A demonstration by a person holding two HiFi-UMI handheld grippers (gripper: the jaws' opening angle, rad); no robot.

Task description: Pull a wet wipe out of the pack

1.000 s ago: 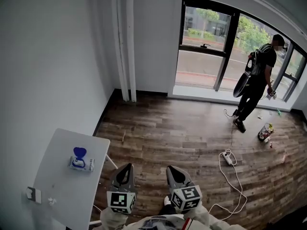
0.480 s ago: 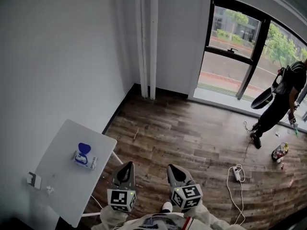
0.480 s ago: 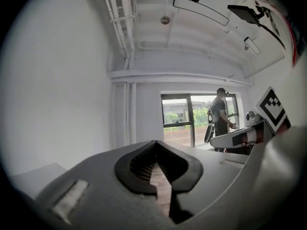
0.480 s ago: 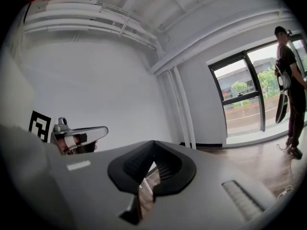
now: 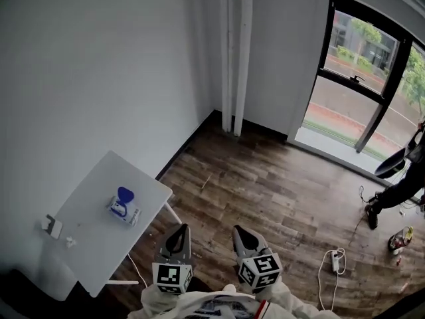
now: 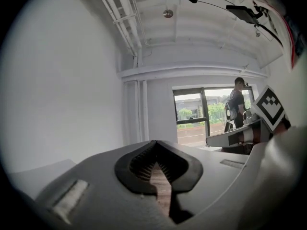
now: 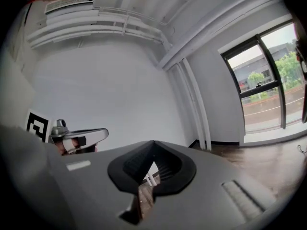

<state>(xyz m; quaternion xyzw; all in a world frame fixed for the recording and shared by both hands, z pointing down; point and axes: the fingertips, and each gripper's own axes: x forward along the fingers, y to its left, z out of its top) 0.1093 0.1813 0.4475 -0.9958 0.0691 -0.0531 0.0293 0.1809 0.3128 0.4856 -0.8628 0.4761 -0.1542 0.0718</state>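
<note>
Blue-lidded wipe pack on table, apart from left claw

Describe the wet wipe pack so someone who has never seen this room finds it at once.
Find the white table standing by the wall on the left. Near its middle lies the wet wipe pack, small and flat. It alone carries a blue lid, flipped up; the block and the scrap near the table's edge are pale.

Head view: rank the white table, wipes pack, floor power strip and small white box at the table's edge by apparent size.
1. white table
2. wipes pack
3. small white box and power strip: about alike, unranked.
</note>
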